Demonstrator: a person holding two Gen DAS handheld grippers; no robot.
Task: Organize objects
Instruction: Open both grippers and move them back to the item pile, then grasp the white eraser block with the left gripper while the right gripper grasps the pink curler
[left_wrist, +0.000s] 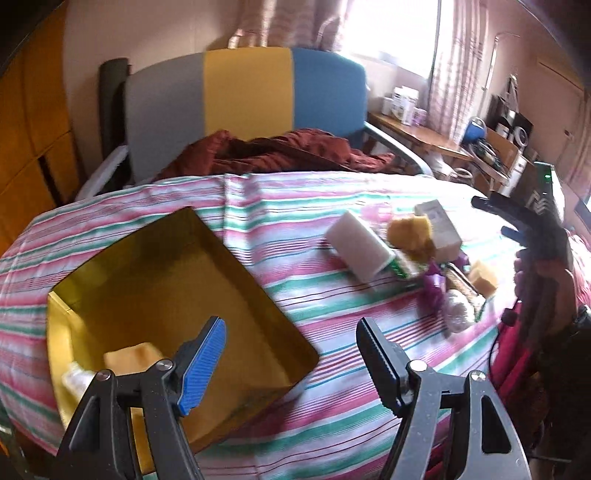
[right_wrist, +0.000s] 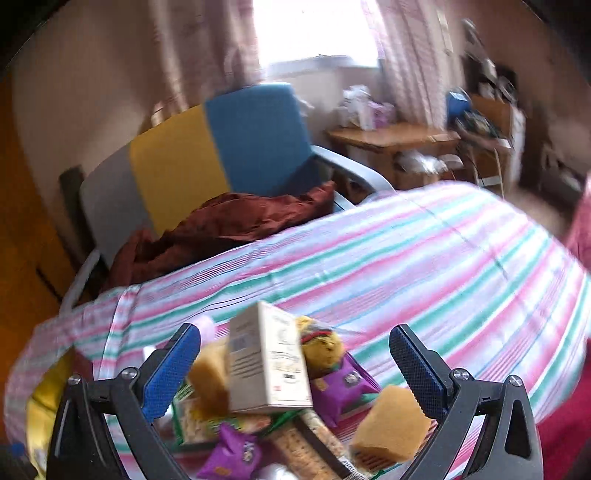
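Hovering right claw (right_wrist: 295, 365) was spread wide over the heaped pile; a descent risked toppling the leaning carton (right_wrist: 267, 363). Left claw (left_wrist: 291, 354) hung open and empty above the yellow box (left_wrist: 166, 273).

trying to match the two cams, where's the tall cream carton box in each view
Left wrist: cream carton box right of centre, behind the pile, beside an orange sponge.
Right wrist: same box bottom centre, between the open fingers.
Shared landmark: grey-yellow-blue chair.
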